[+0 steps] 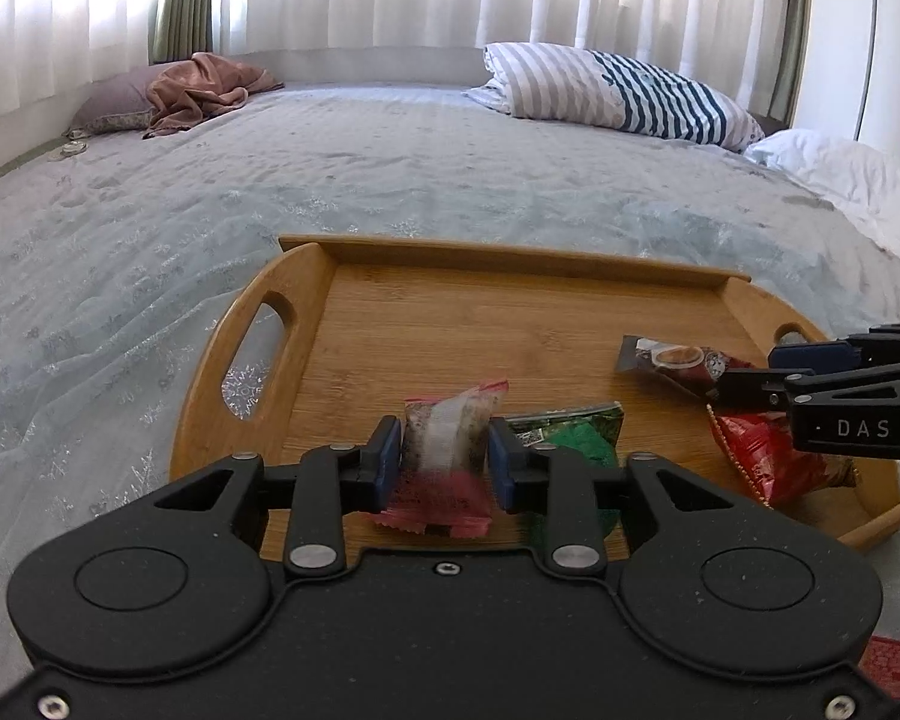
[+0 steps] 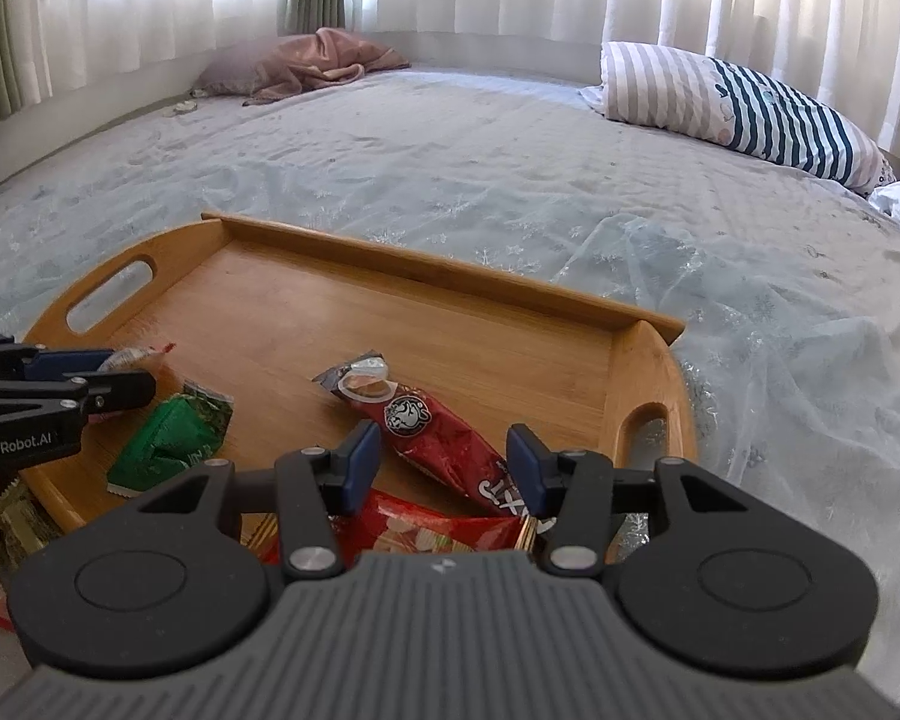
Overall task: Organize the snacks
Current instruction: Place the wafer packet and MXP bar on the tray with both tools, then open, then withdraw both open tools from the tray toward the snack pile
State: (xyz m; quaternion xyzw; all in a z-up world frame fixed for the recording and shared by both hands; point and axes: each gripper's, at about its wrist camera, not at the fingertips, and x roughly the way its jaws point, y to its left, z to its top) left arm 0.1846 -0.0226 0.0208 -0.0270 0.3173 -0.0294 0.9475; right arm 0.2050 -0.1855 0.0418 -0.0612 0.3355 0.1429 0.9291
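A wooden tray [image 1: 510, 312] [image 2: 450, 324] with handle cut-outs lies on the bed. My left gripper [image 1: 445, 450] [image 2: 90, 378] stands over its near left part, with a pink and clear snack packet [image 1: 450, 420] [image 2: 135, 354] between the blue pads; the packet looks blurred and loose. A green packet [image 1: 576, 438] [image 2: 168, 444] lies just to its right. My right gripper [image 2: 444, 456] [image 1: 750, 369] is open over a long dark red packet [image 2: 426, 426] [image 1: 672, 360] lying flat on the tray. A red bag [image 2: 426, 528] [image 1: 762, 456] lies under that gripper at the near rim.
The pale blue bedspread [image 1: 390, 180] surrounds the tray. A striped pillow [image 1: 630, 90] and a white pillow [image 1: 840, 180] lie at the far right, a brown cloth [image 1: 204, 90] at the far left. More wrapped snacks [image 2: 6, 516] lie off the tray, near left.
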